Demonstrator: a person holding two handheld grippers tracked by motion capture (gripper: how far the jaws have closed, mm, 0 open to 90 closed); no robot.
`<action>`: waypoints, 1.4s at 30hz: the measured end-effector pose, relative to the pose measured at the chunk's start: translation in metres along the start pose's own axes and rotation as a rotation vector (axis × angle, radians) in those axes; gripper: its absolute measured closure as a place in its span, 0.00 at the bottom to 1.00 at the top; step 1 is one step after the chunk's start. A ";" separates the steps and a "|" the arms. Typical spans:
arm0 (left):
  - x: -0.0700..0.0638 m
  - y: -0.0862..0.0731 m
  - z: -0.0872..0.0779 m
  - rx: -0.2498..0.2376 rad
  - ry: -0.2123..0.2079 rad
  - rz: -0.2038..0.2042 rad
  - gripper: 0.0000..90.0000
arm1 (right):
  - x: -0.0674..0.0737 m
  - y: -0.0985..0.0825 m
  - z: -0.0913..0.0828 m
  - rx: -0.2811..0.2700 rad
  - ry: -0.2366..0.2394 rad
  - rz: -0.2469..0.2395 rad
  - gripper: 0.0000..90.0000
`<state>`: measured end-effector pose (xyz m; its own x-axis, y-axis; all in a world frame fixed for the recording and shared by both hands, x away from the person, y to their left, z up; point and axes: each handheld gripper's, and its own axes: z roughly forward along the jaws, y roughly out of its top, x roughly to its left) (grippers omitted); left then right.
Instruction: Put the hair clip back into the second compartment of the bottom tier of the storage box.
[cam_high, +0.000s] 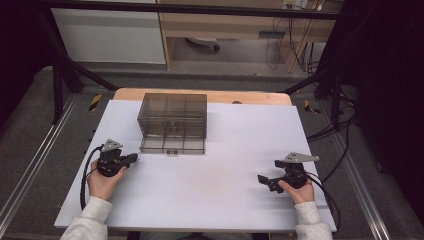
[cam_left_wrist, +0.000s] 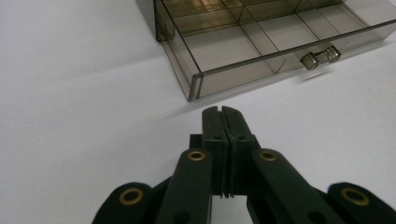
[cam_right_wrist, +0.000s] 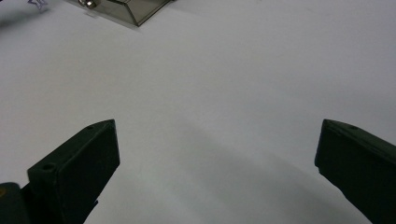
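Left gripper (cam_left_wrist: 222, 112) clenched empty, right gripper (cam_right_wrist: 217, 154) spread wide, both on table (cam_high: 210, 195); open drawer (cam_left_wrist: 261, 51) risked knocks, being close.

The drawer box (cam_high: 172, 117) is smoke-tinted, see-through plastic, smooth and glossy, with thin dividers visible through its walls. Its pulled-out drawer (cam_left_wrist: 261, 44) is the same tinted clear plastic, and the small handle (cam_left_wrist: 320, 58) on its front looks like clear, shiny plastic. The counter (cam_high: 210, 190) wears a white, matt, smooth sheet; a strip of pale wood shows at its far edge. The left gripper (cam_left_wrist: 223, 114) is matt black plastic with brass-coloured metal eyelets. The right gripper (cam_right_wrist: 217, 154) has the same dull black finish.
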<state>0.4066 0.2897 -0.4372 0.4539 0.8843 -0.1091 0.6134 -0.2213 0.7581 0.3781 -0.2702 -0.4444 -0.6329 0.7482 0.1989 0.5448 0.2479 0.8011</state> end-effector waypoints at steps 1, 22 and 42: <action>-0.001 0.000 0.000 -0.002 -0.002 0.001 0.98 | 0.000 0.000 0.000 0.000 0.000 -0.002 0.01; -0.006 0.002 -0.005 -0.013 -0.019 0.027 0.98 | 0.000 0.000 0.000 -0.001 0.000 0.000 0.01; -0.012 0.006 -0.006 -0.018 -0.036 0.061 0.98 | 0.000 0.000 0.000 0.000 0.000 0.000 0.01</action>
<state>0.4003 0.2802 -0.4273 0.5137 0.8538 -0.0849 0.5720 -0.2670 0.7755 0.3781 -0.2703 -0.4444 -0.6332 0.7480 0.1987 0.5445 0.2480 0.8013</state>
